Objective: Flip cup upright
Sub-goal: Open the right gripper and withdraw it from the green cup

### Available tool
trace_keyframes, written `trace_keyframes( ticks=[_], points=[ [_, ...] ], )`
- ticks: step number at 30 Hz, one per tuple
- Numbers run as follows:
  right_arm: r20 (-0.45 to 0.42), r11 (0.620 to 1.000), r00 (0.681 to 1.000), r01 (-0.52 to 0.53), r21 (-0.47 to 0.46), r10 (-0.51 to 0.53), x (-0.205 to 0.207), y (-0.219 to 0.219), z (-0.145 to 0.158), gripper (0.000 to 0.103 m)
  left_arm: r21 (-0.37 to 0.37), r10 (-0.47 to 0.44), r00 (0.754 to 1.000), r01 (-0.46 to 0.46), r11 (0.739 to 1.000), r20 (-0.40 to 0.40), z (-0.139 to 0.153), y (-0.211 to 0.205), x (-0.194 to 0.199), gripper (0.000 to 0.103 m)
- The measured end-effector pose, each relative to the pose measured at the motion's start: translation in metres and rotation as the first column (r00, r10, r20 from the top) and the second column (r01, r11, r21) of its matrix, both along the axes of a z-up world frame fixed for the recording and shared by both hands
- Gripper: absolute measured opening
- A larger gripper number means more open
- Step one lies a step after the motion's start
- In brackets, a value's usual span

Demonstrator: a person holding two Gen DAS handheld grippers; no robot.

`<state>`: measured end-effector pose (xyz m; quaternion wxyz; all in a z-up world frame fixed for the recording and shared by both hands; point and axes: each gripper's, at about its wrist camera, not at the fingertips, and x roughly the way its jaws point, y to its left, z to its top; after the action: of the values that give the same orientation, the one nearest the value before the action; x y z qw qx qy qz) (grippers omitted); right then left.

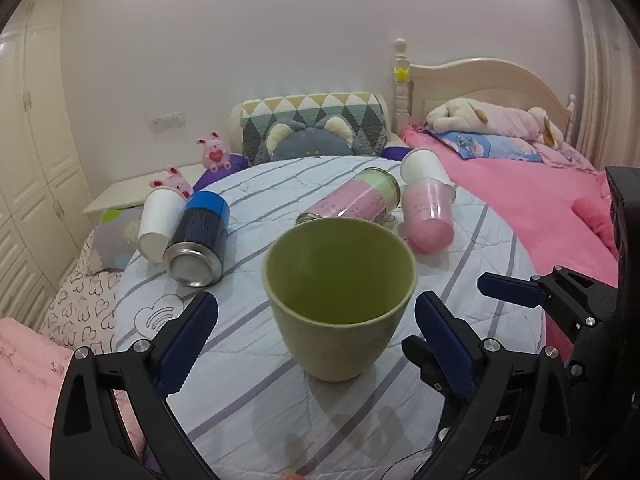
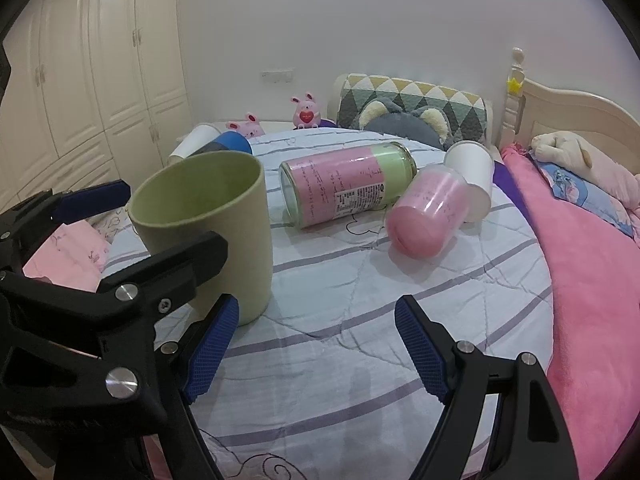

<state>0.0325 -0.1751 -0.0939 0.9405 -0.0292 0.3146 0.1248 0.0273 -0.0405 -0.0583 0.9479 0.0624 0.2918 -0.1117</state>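
The green cup (image 1: 339, 300) is seen standing upright, mouth up, on the round surface (image 1: 472, 280) covered with a striped cloth. It is framed by the left hand-held gripper (image 1: 316, 322), whose blue-padded fingers (image 1: 188, 340) are spread wide on either side of the cup and are not touching it. The right hand-held gripper (image 2: 316, 354) is likewise held open, with nothing between its fingers; the cup (image 2: 208, 224) is seen just to its left. Further back, a pink-and-green jar (image 2: 344, 188) and a pink cup (image 2: 428, 214) are found lying on their sides, with a white paper cup (image 2: 472, 176) touching the pink cup. A blue-capped can (image 1: 200, 240) and another white paper cup (image 1: 158, 220) are laid together at the left edge.
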Motion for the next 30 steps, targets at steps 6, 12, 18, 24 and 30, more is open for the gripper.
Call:
trace_keyframes(
  ticks=[6, 12, 18, 24, 30],
  points=[
    [0.012, 1.0, 1.0, 0.004, -0.016, -0.004, -0.007, 0.009, 0.006, 0.082, -0.025, 0.009, 1.0, -0.009, 1.0, 0.011, 0.005, 0.018, -0.009, 0.1],
    [0.029, 0.999, 0.999, 0.016, -0.033, -0.015, -0.014, 0.021, 0.016, 0.082, -0.043, 0.021, 0.999, -0.02, 0.999, 0.041, 0.013, 0.038, -0.023, 0.1],
    [0.054, 0.997, 0.998, 0.031, -0.064, -0.027, -0.023, 0.037, 0.028, 0.082, -0.067, 0.04, 0.997, -0.036, 0.997, 0.073, 0.02, 0.069, -0.038, 0.101],
    [0.065, 0.994, 0.996, 0.063, -0.094, -0.057, -0.034, 0.05, 0.035, 0.082, -0.081, 0.051, 0.996, -0.045, 0.996, 0.079, 0.024, 0.094, -0.048, 0.103],
    [0.081, 0.991, 0.994, 0.086, -0.1, -0.078, -0.048, 0.056, 0.046, 0.082, -0.089, 0.07, 0.996, -0.065, 0.994, 0.061, 0.026, 0.109, -0.056, 0.103]
  ],
)
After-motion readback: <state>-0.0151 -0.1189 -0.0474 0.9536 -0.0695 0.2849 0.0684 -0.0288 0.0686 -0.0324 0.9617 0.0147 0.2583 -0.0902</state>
